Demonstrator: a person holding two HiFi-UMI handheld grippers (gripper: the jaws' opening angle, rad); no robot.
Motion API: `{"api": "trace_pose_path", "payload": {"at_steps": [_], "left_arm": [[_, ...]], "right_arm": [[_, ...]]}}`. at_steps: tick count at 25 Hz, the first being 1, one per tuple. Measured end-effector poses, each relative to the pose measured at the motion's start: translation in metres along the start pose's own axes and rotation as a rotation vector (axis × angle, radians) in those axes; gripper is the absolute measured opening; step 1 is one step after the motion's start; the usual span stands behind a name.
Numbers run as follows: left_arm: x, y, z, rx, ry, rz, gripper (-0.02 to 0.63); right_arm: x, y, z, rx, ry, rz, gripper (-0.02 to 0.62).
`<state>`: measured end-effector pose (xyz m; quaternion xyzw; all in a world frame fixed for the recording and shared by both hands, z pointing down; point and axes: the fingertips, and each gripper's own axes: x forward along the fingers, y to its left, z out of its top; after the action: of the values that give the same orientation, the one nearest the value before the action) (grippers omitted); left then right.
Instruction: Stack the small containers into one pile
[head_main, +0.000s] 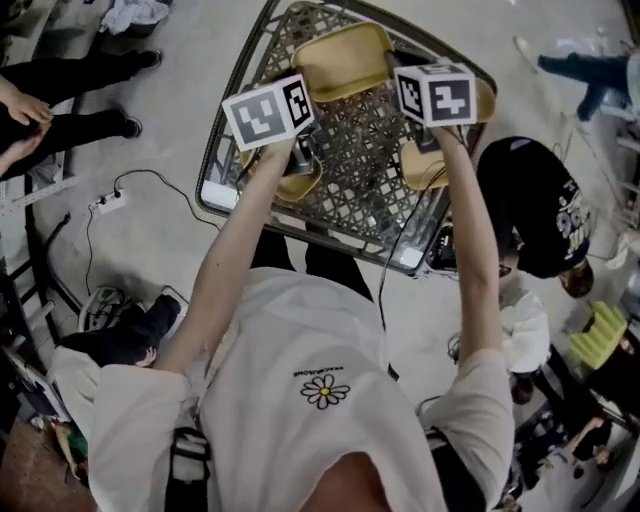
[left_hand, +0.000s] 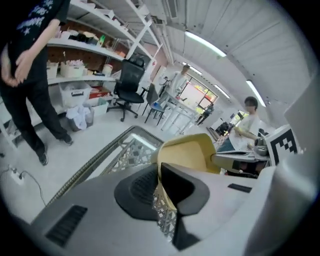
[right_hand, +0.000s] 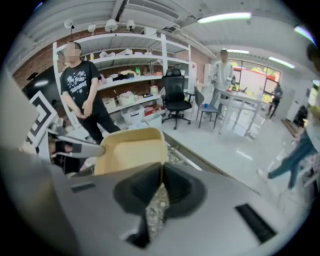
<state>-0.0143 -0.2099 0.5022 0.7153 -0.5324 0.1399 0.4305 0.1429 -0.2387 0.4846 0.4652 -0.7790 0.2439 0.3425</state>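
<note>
A large yellow container (head_main: 345, 60) hangs above the lattice-top table (head_main: 214, 172), held between both grippers. My left gripper (head_main: 303, 150) is shut on its near left rim, and my right gripper (head_main: 422, 135) is shut on its near right rim. In the left gripper view the jaws (left_hand: 160, 182) pinch the thin yellow wall (left_hand: 192, 152), with the other gripper (left_hand: 235, 160) beyond it. The right gripper view shows its jaws (right_hand: 161, 182) clamped on the same container (right_hand: 132, 150). Smaller yellow containers lie on the table under the left hand (head_main: 290, 185), under the right hand (head_main: 420, 168) and at the far right (head_main: 484, 100).
A person in black (head_main: 540, 210) stands close to the table's right side, and other people sit at the left (head_main: 60, 95). A power strip (head_main: 110, 203) and cables lie on the floor left of the table. Shelves (left_hand: 80, 55) and an office chair (left_hand: 129, 82) stand beyond it.
</note>
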Motion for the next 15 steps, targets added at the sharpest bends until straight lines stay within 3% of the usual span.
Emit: {"api": "trace_pose_path", "payload": {"at_steps": [8,15], "left_arm": [[-0.073,-0.034,0.053,0.376,-0.112,-0.165,0.038],[-0.137,-0.066,0.075,0.624,-0.193,-0.278,0.035]], "right_arm": [[-0.109,0.052,0.015,0.203,-0.211,-0.257,0.043],[-0.181,0.108,0.001,0.388,-0.376,-0.434,0.043]]}}
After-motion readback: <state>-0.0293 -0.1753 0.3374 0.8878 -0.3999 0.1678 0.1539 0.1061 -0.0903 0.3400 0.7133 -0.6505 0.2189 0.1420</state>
